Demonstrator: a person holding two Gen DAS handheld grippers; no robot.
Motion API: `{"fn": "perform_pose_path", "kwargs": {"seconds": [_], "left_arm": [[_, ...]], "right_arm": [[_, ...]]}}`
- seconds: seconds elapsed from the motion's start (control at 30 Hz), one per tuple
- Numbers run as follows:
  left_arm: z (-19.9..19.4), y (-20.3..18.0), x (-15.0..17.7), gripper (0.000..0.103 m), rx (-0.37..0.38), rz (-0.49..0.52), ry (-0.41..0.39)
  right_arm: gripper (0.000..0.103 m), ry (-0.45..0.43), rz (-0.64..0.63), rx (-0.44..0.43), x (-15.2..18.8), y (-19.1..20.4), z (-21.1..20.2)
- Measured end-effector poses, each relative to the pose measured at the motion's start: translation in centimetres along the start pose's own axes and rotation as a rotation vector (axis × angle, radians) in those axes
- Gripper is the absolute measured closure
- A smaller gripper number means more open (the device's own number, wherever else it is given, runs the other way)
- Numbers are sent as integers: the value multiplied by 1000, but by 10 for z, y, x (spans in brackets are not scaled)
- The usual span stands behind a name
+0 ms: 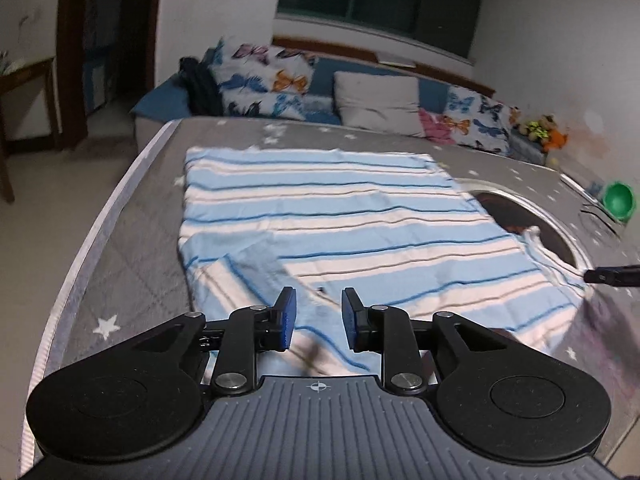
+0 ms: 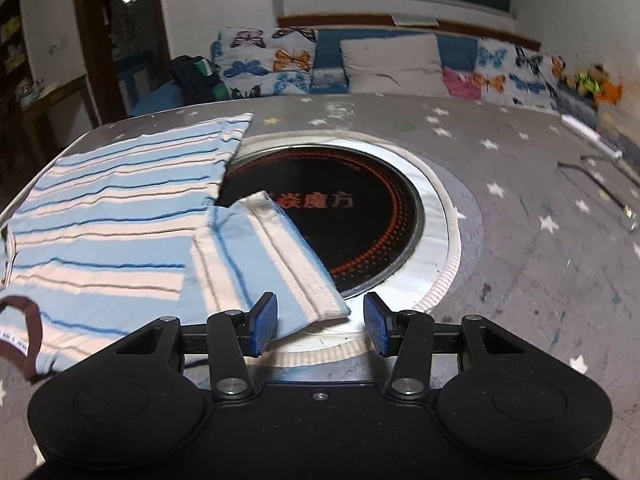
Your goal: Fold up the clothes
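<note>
The light-blue and white striped knit shirt (image 1: pixel 328 216) lies spread flat on the grey star-printed desk (image 2: pixel 520 208), its body unfolded and its brown-trimmed neckline (image 2: pixel 20 332) at the near edge in the right wrist view. One short sleeve (image 2: pixel 264 256) sticks out toward the round black glass hob plate (image 2: pixel 360 216) set in the desk, and its cuff lies over the plate's silver rim.

The sleeve matters most here. In the right wrist view it runs along a line from about 11 o'clock down to 5 o'clock, and its cuff corner ends just ahead of the right tool (image 2: pixel 320 324), between the two blue pads and slightly left of centre. That tool stands open, with nothing between its pads. It is the nearer tool to this sleeve.

The left tool (image 1: pixel 318 316) hovers over the opposite side of the shirt, also open and empty. The garment stretches away from it toward 12 o'clock, and a folded-in patch of fabric lies at about 11 o'clock just ahead of its pads. The tip of the right tool shows at 3 o'clock in this view.

My judgement is that a sleeve fold inward would fall to the right tool, drawing the cuff toward 9 o'clock across the body.
</note>
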State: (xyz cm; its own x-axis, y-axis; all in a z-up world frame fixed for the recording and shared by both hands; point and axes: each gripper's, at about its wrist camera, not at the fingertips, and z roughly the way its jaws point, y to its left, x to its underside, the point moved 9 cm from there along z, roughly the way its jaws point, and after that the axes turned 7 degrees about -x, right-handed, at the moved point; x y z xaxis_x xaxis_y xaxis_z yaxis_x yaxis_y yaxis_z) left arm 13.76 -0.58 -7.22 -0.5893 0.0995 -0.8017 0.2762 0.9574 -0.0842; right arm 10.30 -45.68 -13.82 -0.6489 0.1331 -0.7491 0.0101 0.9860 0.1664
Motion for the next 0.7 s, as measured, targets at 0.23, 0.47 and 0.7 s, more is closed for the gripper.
{"fn": "perform_pose_path", "kwargs": {"seconds": [0.23,0.47,0.7], "left_arm": [[-7,-22,7,69,32,46,6],[-7,-36,20,67,33,97,16],[-8,-31,27,65,27,67,21]], "right_arm": [[79,9,22,-1,4,-5,9],[95,-50,-18,-49,-9,21,-1],[95,-37,-131,-170,-15,83,5]]}}
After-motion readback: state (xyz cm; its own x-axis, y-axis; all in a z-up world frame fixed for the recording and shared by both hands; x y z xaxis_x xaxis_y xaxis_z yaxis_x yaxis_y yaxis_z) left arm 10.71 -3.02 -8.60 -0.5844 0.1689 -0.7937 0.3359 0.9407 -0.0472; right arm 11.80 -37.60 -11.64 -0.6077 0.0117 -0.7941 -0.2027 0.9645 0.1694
